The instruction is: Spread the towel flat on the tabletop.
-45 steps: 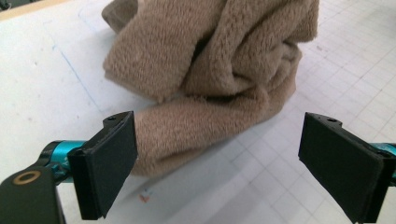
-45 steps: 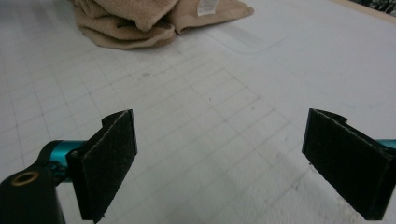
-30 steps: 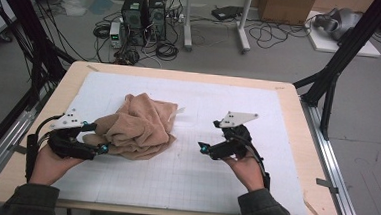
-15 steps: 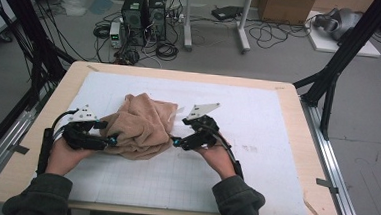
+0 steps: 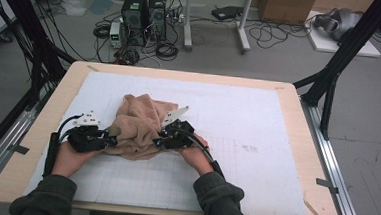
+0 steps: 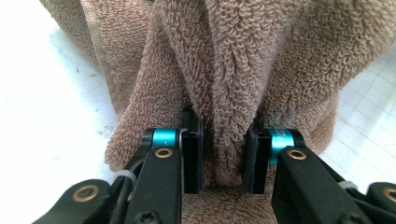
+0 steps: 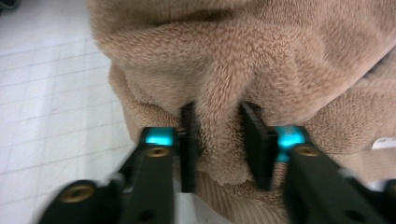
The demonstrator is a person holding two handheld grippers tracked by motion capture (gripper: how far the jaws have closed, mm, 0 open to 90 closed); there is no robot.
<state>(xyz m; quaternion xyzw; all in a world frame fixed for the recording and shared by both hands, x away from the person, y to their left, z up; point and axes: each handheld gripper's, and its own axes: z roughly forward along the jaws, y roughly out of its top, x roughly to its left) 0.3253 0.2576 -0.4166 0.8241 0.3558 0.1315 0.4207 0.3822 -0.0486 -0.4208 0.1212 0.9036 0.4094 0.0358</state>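
A crumpled tan terry towel (image 5: pixel 138 119) lies on the white gridded mat (image 5: pixel 256 141), left of centre. My left gripper (image 5: pixel 110 140) is at the towel's left edge and my right gripper (image 5: pixel 157 142) at its right edge, both pointing inward. In the left gripper view a raised fold of the towel (image 6: pixel 233 56) stands between the black pads of the left gripper (image 6: pixel 224 140), which press on it. In the right gripper view the right gripper (image 7: pixel 219 135) pinches a fold of the towel (image 7: pixel 233 46) in the same way. Both pairs of jaws have just been closing on these folds.
The mat covers a wooden table (image 5: pixel 292 93) whose right half is bare mat. Black frame struts (image 5: pixel 330 81) rise at the table's right and left corners. Computer towers (image 5: pixel 144 9) and cables sit on the floor beyond the far edge.
The right gripper has moved left from the mat's middle to the towel's right edge. The left gripper has edged into the towel's left side. Both jaws have narrowed onto towel folds.
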